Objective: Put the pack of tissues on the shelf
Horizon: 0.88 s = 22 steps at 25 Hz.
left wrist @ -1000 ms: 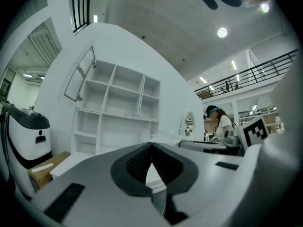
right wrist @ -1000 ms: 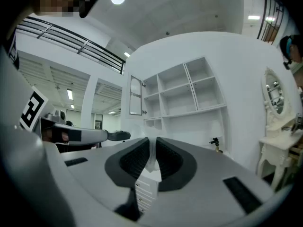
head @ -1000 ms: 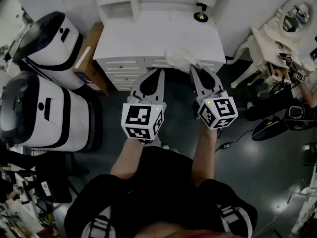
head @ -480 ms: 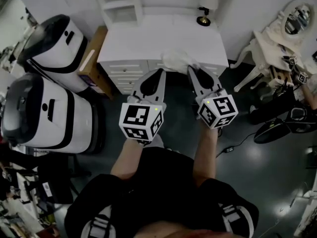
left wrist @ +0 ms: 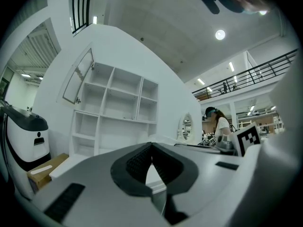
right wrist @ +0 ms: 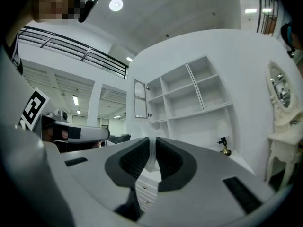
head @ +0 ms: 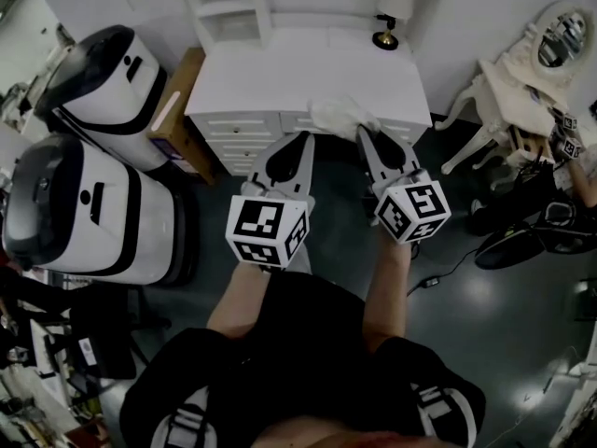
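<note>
The pack of tissues [head: 341, 115] is a crumpled white packet held over the front edge of the white dresser [head: 280, 68]. My right gripper [head: 363, 132] is shut on it. In the right gripper view a thin fold of the packet [right wrist: 151, 154] sits pinched between the black pads of the right gripper [right wrist: 152, 143]. My left gripper [head: 303, 139] hovers beside it, shut with nothing inside; its tips meet in the left gripper view [left wrist: 151, 146]. The white shelf unit [left wrist: 113, 103] with open compartments stands on the dresser against the wall, also in the right gripper view [right wrist: 189, 93].
A small brass-footed lamp [head: 382, 34] stands on the dresser's back right. Two large white-and-black machines [head: 89, 208] and a cardboard box [head: 173, 110] fill the left side. A white vanity with an oval mirror [head: 550, 40] is at the right. Another person [left wrist: 218, 126] stands farther off.
</note>
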Motion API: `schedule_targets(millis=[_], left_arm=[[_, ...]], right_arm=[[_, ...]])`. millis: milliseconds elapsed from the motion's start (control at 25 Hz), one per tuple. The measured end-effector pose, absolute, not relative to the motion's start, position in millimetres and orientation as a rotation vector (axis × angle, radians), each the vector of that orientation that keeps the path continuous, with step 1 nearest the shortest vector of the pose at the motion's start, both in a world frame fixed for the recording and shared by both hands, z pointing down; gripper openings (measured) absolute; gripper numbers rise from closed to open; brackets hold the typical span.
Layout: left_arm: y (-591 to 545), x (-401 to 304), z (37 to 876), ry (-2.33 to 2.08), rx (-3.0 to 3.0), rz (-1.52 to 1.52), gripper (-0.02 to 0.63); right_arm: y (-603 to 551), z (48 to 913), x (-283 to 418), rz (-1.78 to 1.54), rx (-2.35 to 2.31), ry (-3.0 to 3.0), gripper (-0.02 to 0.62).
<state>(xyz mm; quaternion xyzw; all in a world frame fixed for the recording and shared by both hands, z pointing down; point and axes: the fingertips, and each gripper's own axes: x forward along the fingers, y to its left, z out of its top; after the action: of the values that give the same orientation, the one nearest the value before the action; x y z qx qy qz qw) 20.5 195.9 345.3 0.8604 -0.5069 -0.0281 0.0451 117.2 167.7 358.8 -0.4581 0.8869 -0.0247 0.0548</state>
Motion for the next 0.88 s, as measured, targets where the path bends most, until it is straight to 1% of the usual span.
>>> schedule_targets(millis=[160, 360, 640, 880], left_arm=[[181.5, 8.3, 365.6, -1.548, 2.585, -0.046, 0.011], [162.3, 7.5, 373.7, -1.521, 2.586, -0.034, 0.011], [119.1, 8.3, 398.2, -1.450, 2.571, 0.036, 0.011], [69.9, -5.7, 415.7, -1.439, 2.545, 0.074, 0.011]], right_arm=[[157.4, 370.4, 108.3, -0.094, -1.394, 2.717, 0.052], [148.0, 381.8, 114.7, -0.148, -1.435, 2.689, 0.052], [110.3, 403.3, 125.2, -0.247, -1.539, 2.613, 0.052], [60.9, 420.0, 118.0, -0.297, -1.585, 2.566, 0.052]])
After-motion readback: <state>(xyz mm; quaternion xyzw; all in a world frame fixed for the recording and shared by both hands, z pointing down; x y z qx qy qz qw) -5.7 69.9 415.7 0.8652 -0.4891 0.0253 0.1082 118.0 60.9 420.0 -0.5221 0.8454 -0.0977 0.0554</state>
